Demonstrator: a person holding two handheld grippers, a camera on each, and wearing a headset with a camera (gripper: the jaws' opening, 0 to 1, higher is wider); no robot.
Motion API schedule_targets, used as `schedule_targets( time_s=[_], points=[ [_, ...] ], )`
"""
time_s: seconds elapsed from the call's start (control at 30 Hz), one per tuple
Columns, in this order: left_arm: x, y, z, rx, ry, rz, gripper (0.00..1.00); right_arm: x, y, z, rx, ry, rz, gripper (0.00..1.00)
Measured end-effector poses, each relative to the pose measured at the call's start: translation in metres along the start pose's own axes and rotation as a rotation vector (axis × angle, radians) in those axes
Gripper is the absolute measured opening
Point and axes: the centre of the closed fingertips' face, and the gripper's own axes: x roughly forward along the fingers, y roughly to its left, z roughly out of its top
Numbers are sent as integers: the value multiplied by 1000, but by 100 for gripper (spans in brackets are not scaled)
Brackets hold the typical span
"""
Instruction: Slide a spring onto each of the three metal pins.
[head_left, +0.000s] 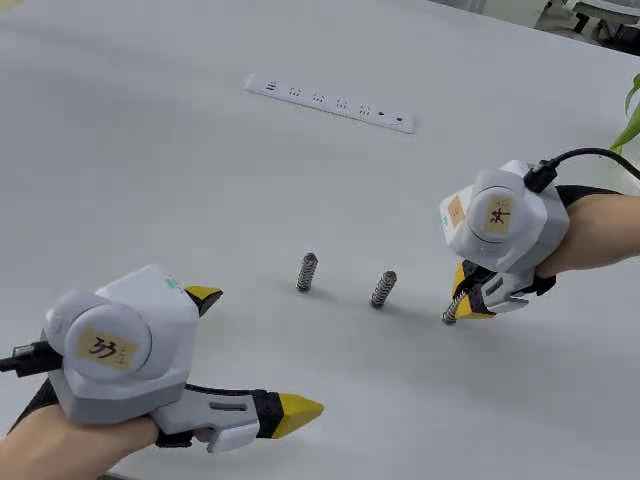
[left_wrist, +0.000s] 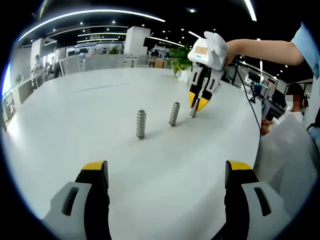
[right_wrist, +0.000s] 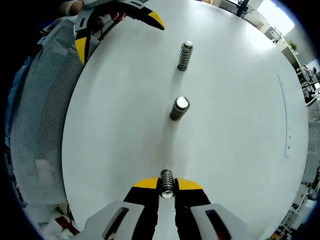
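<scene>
Springs number 3 on the white bench (head_left: 140, 180), set in a loose row and apart from one another. The first spring (head_left: 307, 272) stands upright and free, the one nearest the left tool (head_left: 255, 350). The middle spring (head_left: 383, 289) also stands upright with nothing touching it. In the right gripper view, the middle spring (right_wrist: 180, 108) shows a shiny round metal top inside its coil.

The third spring (head_left: 452, 308) sits at the end of the row, pinched between the yellow tips of the right tool (head_left: 463, 303). That tool points down at the bench, and the spring's lower end meets the surface. In the right gripper view the jaws press on both sides of the third spring (right_wrist: 166, 181). Whether a pin runs inside it cannot be told.

The left tool is wide open and holds nothing, its 2 yellow-tipped jaws far apart, well clear of the row. The left gripper view looks out between those jaws at all 3 springs, with the right tool (left_wrist: 199, 102) over the last one.

A white power strip (head_left: 330, 102) lies flat farther back on the bench.
</scene>
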Motion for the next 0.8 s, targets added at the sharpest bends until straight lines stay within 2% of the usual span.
schedule_targets(
  time_s=[0.37,0.47,0.6,0.8],
  points=[
    [0,-1,2,4,-1,-5,96,2,0,-1,9,5,-2,9],
    [0,-1,3,6,-1,-5,96,2,1,-1,9,1,0,13],
    [-2,-1,5,7,-5,-5,96,2,0,2,19,-28,-11,29],
    [-3,0,7,15,-5,-5,96,-2,-1,11,45,-111,-40,65]
  ],
)
